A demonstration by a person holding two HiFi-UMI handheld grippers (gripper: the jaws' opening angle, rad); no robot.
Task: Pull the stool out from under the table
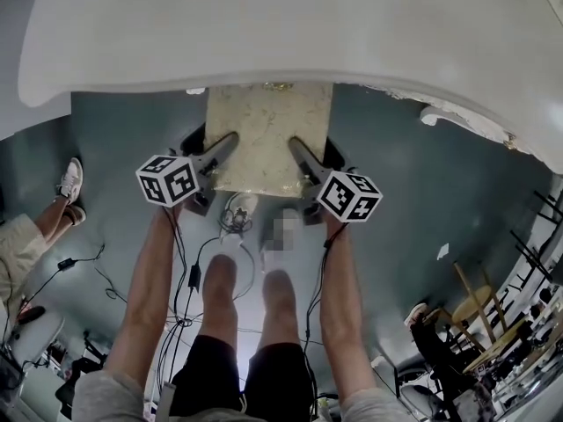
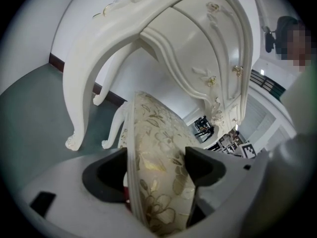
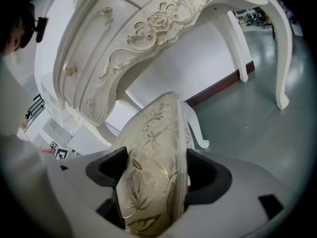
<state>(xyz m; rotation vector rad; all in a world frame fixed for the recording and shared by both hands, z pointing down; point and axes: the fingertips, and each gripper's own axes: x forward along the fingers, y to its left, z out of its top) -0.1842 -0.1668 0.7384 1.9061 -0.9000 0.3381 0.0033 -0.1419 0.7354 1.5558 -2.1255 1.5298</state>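
The stool (image 1: 268, 134) has a cream seat cushion with gold flowers; its far part lies under the white table top (image 1: 264, 33). My left gripper (image 1: 230, 141) clasps the seat's left side and my right gripper (image 1: 296, 146) its right side. In the left gripper view the cushion (image 2: 158, 133) fills the gap of the left gripper (image 2: 156, 157), and both black pads touch it. The right gripper view shows the same: the cushion (image 3: 156, 128) is clamped in the right gripper (image 3: 156, 157). Carved white table legs (image 2: 81, 83) and a drawer front (image 3: 158, 24) rise beyond.
The holder's legs and shoes (image 1: 237, 214) stand just behind the stool, with cables (image 1: 189, 280) on the grey floor. Another person's leg and shoe (image 1: 66, 187) are at the left. A wooden stool and racks (image 1: 475, 310) stand at the lower right. The stool's curved white leg (image 3: 195, 130) shows below the seat.
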